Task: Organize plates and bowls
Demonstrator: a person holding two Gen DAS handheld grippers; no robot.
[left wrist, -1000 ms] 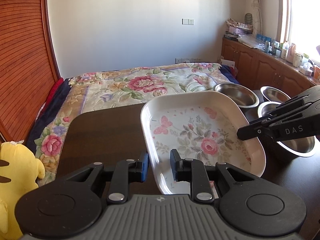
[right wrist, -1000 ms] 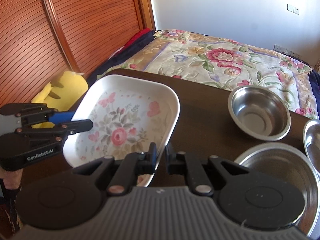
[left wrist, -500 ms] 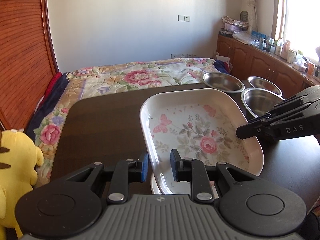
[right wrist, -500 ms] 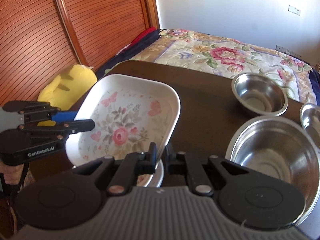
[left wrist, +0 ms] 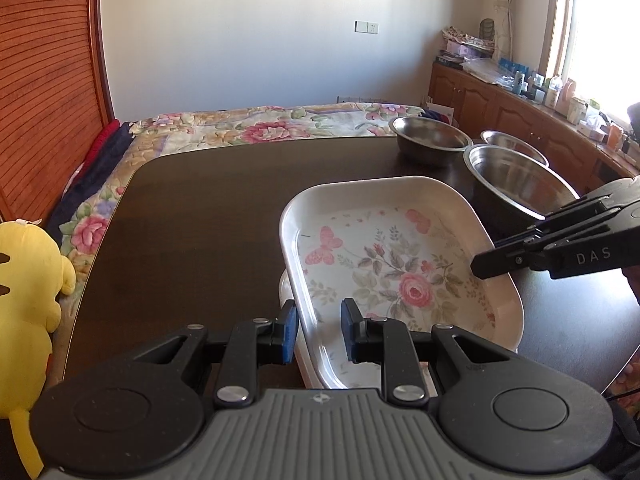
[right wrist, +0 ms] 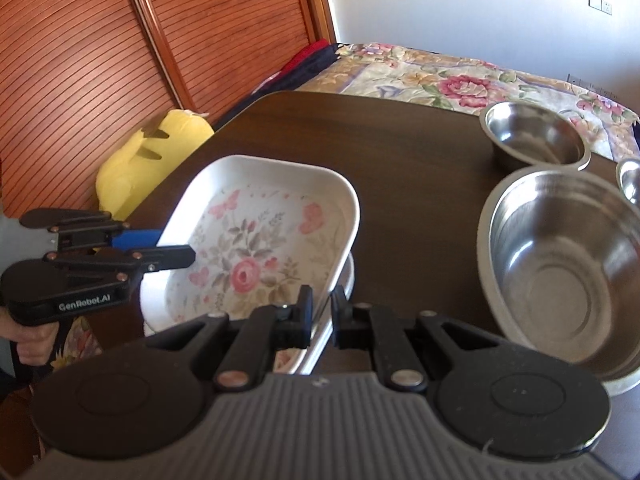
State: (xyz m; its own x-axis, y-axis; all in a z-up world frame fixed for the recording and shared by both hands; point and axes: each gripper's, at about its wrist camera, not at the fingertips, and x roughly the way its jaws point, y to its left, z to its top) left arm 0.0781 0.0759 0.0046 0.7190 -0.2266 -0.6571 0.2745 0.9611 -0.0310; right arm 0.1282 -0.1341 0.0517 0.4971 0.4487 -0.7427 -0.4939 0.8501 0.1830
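Pink roses on white, steel bowls on dark brown

The white plate [left wrist: 400, 264] bears pink roses, pink butterflies and grey-green leaves; the bowls [right wrist: 560, 268] are silver steel; the counter [left wrist: 200, 220] is dark brown; the plush toy [left wrist: 28, 300] is yellow; the bedspread [left wrist: 260, 128] is cream with pink flowers.

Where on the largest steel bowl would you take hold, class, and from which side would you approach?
Grip the thin rolled rim of the largest steel bowl, one finger inside and one outside, probably from its near side beside the right gripper. The bowl stands upright and open-topped; its smooth, curved wall offers no other purchase. Two smaller bowls crowd its far side, and the floral tray lies opposite.
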